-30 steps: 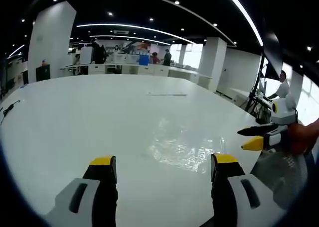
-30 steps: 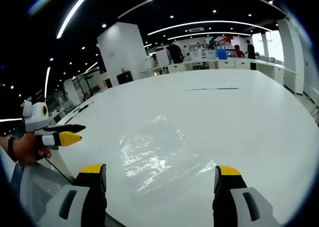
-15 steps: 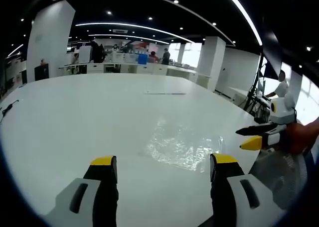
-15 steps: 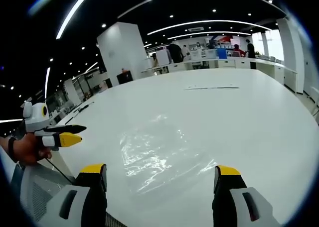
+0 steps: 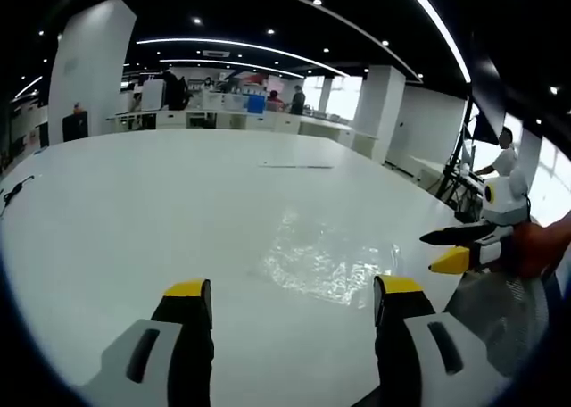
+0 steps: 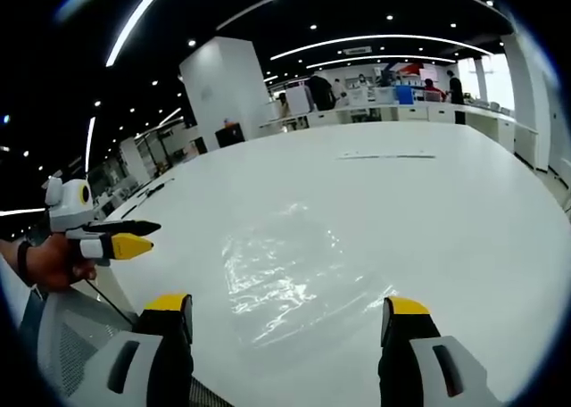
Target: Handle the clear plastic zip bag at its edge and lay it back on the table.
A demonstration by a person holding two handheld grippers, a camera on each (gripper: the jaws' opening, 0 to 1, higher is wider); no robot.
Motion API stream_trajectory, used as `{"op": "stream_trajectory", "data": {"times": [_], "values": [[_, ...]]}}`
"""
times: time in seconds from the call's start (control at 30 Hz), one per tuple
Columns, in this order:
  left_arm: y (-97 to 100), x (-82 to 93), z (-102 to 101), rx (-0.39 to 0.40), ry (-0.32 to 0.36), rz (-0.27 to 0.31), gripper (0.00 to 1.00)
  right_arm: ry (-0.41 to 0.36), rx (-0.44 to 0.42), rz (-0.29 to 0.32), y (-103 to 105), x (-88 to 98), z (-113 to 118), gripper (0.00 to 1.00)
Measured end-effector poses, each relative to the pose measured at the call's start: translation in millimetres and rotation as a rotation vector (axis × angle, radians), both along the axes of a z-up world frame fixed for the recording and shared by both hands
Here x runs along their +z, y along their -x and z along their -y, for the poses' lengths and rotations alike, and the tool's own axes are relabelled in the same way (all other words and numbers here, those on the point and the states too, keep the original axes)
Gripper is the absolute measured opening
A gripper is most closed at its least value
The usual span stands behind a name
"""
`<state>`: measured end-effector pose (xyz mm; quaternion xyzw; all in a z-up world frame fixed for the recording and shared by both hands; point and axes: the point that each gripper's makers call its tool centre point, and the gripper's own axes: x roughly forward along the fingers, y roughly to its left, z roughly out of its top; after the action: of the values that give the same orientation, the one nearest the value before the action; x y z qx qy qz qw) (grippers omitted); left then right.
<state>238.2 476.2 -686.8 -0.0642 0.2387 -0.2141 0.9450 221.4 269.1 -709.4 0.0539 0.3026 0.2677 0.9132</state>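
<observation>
Nothing has moved; crinkled zip bag point(image 6: 294, 278) edges hard to trace.

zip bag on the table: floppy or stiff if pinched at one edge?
Probably floppy: the bag lies flat and wrinkled like thin clear film. Likely very light, so it may slide on the glossy table rather than lift. The edge looks hard to get under.

Left gripper point(image 5: 293, 293) and right gripper point(image 6: 290, 311), grey bodies, black jaws (yellow-tipped), dark wristband point(image 6: 20, 259)
</observation>
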Motion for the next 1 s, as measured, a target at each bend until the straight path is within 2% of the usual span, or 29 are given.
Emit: {"op": "stream_trajectory", "data": {"times": [0.37,0.6,0.77,1.0], "values": [[1.6,1.4,3,-0.003,0.001,-0.005,0.72,-0.005,0.005,-0.001,1,3.3,-1,0.86],[0.9,0.7,3,-0.004,0.003,-0.006,0.72,0.024,0.031,-0.005,0,-0.4,-5,0.84],[1.0,-0.4,2,-0.005,0.003,-0.008,0.72,-0.001,0.036,-0.006,-5,0.6,-13,0.84],[1.0,0.1,0,0.001,0.010,-0.008,0.72,0.002,0.070,0.007,-16,1.3,-26,0.84]]}}
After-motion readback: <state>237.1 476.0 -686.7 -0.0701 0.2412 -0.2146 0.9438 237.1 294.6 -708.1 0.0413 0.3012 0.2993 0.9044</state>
